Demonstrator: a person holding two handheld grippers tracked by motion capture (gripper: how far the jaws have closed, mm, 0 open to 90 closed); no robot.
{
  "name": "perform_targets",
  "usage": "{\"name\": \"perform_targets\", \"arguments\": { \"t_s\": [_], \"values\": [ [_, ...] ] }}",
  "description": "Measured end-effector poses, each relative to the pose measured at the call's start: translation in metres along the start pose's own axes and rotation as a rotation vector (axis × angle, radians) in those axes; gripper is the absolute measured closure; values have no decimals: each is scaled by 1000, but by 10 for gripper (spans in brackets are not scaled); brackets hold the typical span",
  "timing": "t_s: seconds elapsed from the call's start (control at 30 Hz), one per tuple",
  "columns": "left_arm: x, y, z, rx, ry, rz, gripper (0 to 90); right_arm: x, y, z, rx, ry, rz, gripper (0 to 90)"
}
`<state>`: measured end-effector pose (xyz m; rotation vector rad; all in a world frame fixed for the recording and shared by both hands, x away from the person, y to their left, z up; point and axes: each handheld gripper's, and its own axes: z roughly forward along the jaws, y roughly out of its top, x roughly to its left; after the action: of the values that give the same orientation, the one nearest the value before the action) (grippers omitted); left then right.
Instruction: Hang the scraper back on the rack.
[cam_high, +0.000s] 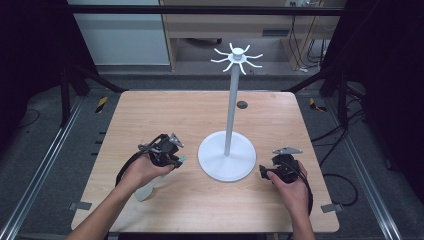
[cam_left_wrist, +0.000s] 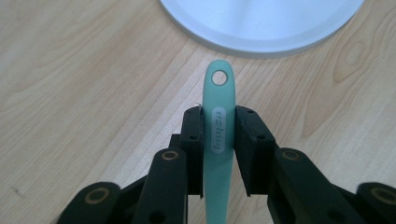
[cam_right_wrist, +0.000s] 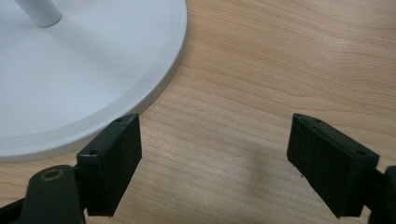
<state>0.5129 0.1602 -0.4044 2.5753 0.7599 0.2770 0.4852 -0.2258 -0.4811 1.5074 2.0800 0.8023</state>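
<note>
A teal utensil handle (cam_left_wrist: 219, 93) with a hanging hole at its tip sits between the pads of my left gripper (cam_left_wrist: 219, 119), which is shut on it. In the high view my left gripper (cam_high: 176, 160) hovers left of the white stand's round base (cam_high: 215, 167), and the teal tip (cam_high: 184, 159) points toward that base. The utensil's pale head (cam_high: 145, 191) sticks out under the hand. My right gripper (cam_high: 264, 173) rests at the base's right edge. Its jaws (cam_right_wrist: 215, 154) stand open over bare wood, beside the base rim (cam_right_wrist: 140, 100).
The stand's white pole (cam_high: 230, 110) rises from the base to a crown of several curved hooks (cam_high: 236, 57). A small dark round hole (cam_high: 242, 105) marks the wooden table (cam_high: 150, 115) behind the stand. Black frame posts and cables flank the table.
</note>
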Motion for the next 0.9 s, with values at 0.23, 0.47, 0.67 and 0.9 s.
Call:
{"name": "perform_targets", "arguments": {
  "t_s": [0.23,0.47,0.67,0.9],
  "values": [
    [-1,3,-33,-99,27,4,736,-1,0,0,-1,-1,1,181],
    [0,4,-56,-201,42,-15,737,-1,-1,0,0,-3,3,180],
    [3,5,-77,-307,78,-32,739,-1,-1,0,1,-6,1,180],
    [3,8,-96,-432,123,-59,739,-1,-1,0,1,-8,6,180]
  ]
}}
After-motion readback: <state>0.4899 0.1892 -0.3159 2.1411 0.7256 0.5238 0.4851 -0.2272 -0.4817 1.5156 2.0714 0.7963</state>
